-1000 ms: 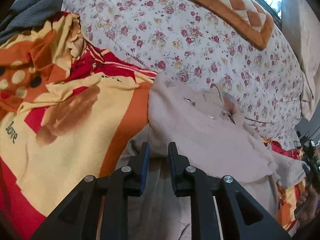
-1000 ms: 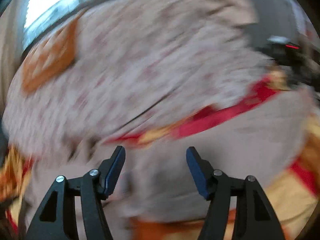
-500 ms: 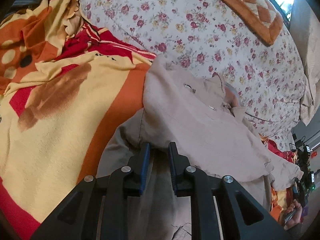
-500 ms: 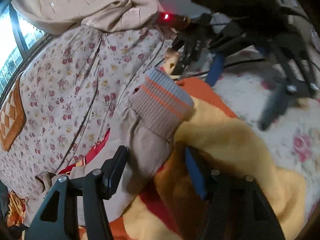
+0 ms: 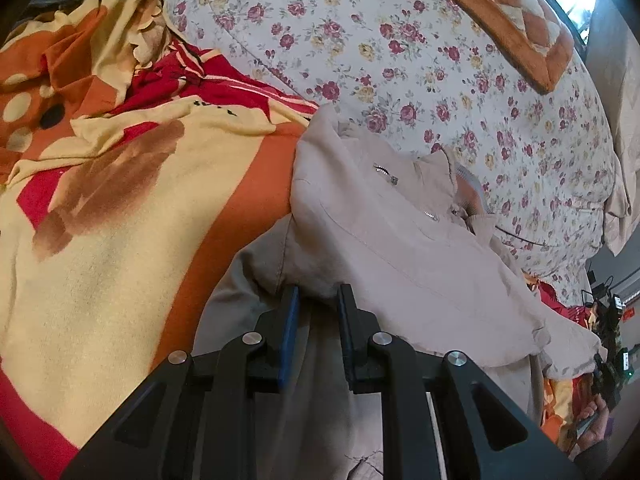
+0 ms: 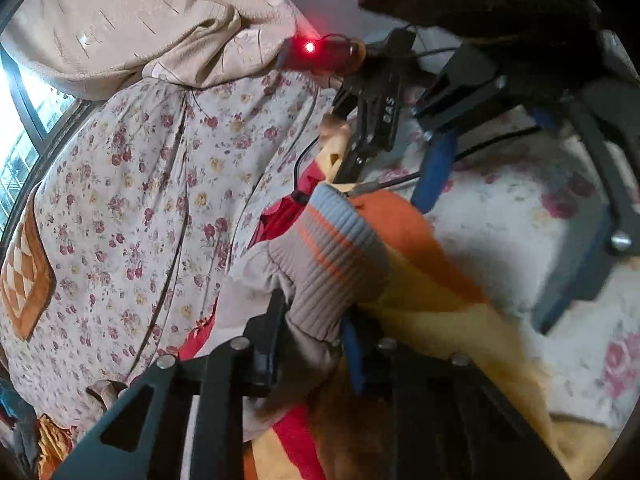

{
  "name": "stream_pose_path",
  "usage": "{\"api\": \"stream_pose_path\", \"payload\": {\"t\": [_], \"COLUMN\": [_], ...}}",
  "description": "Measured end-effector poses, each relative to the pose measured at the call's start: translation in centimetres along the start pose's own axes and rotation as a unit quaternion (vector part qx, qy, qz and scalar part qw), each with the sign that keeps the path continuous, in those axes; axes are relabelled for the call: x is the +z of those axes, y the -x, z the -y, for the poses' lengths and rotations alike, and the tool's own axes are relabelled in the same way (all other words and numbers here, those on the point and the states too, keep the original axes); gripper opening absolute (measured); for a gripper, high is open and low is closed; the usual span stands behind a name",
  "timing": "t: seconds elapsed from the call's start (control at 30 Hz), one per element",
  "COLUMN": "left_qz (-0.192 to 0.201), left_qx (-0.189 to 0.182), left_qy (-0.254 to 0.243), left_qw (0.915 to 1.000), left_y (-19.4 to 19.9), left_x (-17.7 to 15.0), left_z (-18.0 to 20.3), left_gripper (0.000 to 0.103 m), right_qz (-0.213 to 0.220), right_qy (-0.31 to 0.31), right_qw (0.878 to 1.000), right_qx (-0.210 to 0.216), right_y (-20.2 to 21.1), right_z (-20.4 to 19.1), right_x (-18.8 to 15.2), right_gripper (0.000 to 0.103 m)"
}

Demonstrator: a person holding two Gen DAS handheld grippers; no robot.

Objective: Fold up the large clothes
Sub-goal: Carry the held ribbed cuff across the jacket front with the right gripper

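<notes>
Blanket [image 5: 100,272], yellow-orange, lies at left under beige jacket [image 5: 400,240], floral quilt [image 5: 400,60] behind. Left gripper [image 5: 316,300] is nearly closed, pinching a fold of jacket hem. Right gripper [image 6: 312,320] has just been closing; its jaws now clamp the sleeve just below the ribbed cuff [image 6: 332,256], though the right pad looks partly hidden by blanket

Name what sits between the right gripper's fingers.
The beige jacket's ribbed cuff; the right gripper has just been closing on it, seen in the right wrist view.
</notes>
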State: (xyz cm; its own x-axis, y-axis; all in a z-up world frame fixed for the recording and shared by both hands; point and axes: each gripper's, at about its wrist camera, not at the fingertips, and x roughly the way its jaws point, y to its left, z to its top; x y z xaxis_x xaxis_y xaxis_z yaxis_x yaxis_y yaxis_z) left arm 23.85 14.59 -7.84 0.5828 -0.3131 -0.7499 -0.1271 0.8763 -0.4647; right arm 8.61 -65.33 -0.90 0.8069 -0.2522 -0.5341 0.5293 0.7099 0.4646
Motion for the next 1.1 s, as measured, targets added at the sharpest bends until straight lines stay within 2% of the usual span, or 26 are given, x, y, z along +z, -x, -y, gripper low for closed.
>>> {"api": "stream_pose_path", "payload": {"t": [0.07, 0.13, 0.27, 0.3, 0.37, 0.47, 0.5, 0.63, 0.77, 0.83, 1.0, 1.1], "left_qz": [0.01, 0.022, 0.051, 0.061, 0.077, 0.086, 0.088, 0.106, 0.122, 0.125, 0.12, 0.122], "left_qx": [0.004, 0.007, 0.021, 0.027, 0.038, 0.052, 0.048, 0.038, 0.042, 0.037, 0.022, 0.022], "left_qy": [-0.004, -0.004, 0.012, 0.019, 0.043, 0.073, 0.084, 0.109, 0.123, 0.131, 0.131, 0.125], "left_qw": [0.9999, 0.9997, 0.9984, 0.9976, 0.9954, 0.9922, 0.9913, 0.9877, 0.9839, 0.9828, 0.9839, 0.9844], "left_y": [0.5, 1.0, 2.5, 3.1, 4.1, 4.9, 5.1, 6.2, 6.9, 7.0, 6.7, 6.5], "left_x": [0.1, 0.3, 0.9, 1.1, 1.6, 2.3, 2.5, 3.1, 3.7, 3.9, 4.2, 4.3], "left_z": [0.1, 0.0, -1.0, -1.5, -2.8, -4.6, -5.2, -6.5, -7.5, -7.9, -7.8, -7.5], "left_gripper": [0.006, 0.006, 0.006, 0.01, 0.016, 0.017, 0.017, 0.017, 0.017, 0.017, 0.017, 0.017], "right_qz": [0.018, 0.024, 0.009, 0.0, -0.021, -0.051, -0.063, -0.103, -0.148, -0.17, -0.225, -0.245], "right_qy": [0.014, 0.026, 0.041, 0.046, 0.053, 0.074, 0.092, 0.138, 0.172, 0.198, 0.241, 0.251], "right_qw": [1.0, 0.999, 0.993, 0.99, 0.982, 0.971, 0.964, 0.944, 0.927, 0.92, 0.909, 0.906], "right_qx": [0.003, 0.028, 0.11, 0.131, 0.178, 0.223, 0.241, 0.28, 0.3, 0.294, 0.257, 0.236], "right_y": [1.2, 1.9, 1.8, 1.5, 1.0, 0.2, 0.0, -1.0, -2.2, -2.8, -6.3, -7.9], "right_z": [-1.9, -4.9, -13.1, -15.7, -21.6, -29.1, -32.8, -43.0, -49.9, -51.8, -53.6, -53.4], "right_x": [-0.2, -0.5, -2.1, -2.9, -5.4, -9.2, -11.4, -18.2, -25.6, -29.5, -37.7, -39.7], "right_gripper": [0.025, 0.025, 0.025, 0.025, 0.025, 0.025, 0.025, 0.025, 0.025, 0.025, 0.025, 0.025]}}
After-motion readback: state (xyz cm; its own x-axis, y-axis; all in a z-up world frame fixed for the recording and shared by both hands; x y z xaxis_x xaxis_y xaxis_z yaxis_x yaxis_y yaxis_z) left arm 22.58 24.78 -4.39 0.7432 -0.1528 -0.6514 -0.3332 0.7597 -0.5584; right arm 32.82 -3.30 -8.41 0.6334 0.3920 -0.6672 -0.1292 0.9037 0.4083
